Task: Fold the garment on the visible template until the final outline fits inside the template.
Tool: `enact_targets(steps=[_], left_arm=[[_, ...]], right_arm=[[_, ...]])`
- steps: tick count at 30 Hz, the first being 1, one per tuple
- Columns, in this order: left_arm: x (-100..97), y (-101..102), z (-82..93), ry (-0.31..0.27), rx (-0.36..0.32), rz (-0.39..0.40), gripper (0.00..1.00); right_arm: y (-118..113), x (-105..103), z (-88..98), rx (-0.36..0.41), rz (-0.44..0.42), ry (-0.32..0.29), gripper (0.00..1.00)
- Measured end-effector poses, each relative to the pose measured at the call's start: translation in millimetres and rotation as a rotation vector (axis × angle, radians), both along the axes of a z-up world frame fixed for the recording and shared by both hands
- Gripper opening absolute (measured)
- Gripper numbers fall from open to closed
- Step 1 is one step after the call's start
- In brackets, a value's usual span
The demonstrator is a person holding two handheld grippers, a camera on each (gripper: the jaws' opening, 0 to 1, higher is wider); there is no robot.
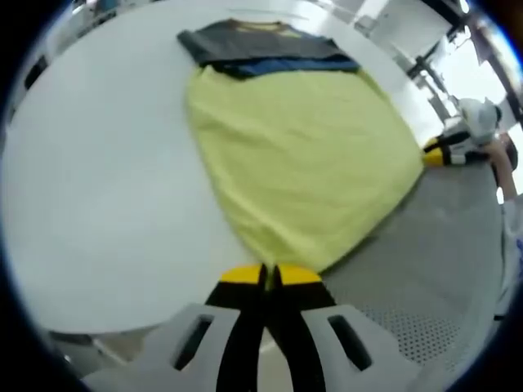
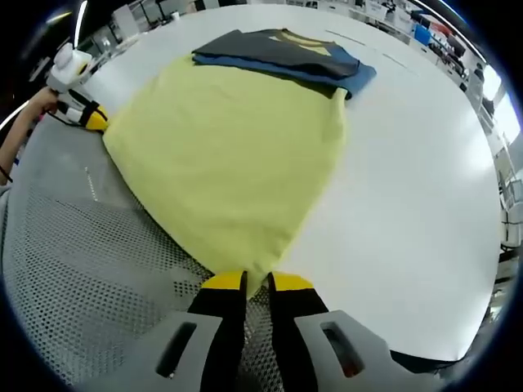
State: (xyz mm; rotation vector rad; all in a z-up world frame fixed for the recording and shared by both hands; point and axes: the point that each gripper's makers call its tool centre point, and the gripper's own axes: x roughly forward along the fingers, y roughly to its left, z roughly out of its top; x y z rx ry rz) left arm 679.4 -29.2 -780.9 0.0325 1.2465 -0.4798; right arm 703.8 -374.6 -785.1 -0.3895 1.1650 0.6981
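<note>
The left gripper point(image 1: 268, 275), black-jawed with yellow tips, has its jaws pressed together on a corner of the pale yellow cloth garment point(image 1: 302, 163), the fabric pinched between the tips at the near edge of the spread. The right gripper point(image 2: 257, 282), of the same black and yellow build, is likewise closed on another corner of the yellow garment point(image 2: 225, 155), a narrow point of cloth running down between its tips. In the left gripper view the right gripper point(image 1: 448, 153) appears at the far right side, yellow tip against the garment's corner, with a person's hand point(image 1: 500, 159) behind it; in the right gripper view the left gripper point(image 2: 82, 112) appears at the upper left, yellow tip at the cloth's other corner. The garment lies stretched flat between the two grippers, partly on the white round table point(image 1: 98, 188) and partly on a grey perforated mesh mat point(image 2: 73, 253) that covers the near part of the surface. At the garment's far edge sits a stack of folded dark grey and blue clothes point(image 2: 286, 51), the yellow cloth's far edge touching or slightly overlapping it. The same stack point(image 1: 261, 45) shows at the top of the left gripper view. Behind the table the room is blurred.
</note>
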Motion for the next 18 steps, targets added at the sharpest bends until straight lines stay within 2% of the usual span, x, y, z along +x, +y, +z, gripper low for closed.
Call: enact_targets(steps=[4,12,16,18], left_arm=[[0.0,-0.3,-0.2,-0.003,0.020,-0.034,0.01],[0.5,-0.1,-0.7,0.010,0.034,-0.041,0.01],[0.4,-0.2,-0.6,-0.001,0.012,-0.052,0.00],[1.1,-0.1,-0.4,0.001,-0.019,-0.021,0.00]], right_arm=[[0.0,0.1,-0.1,0.001,-0.001,0.001,0.10],[3.7,-3.0,-1.3,0.020,0.007,0.026,0.05],[4.8,-4.2,-1.2,0.023,0.015,0.029,0.04],[5.1,-4.4,-1.2,0.024,0.017,0.031,0.04]])
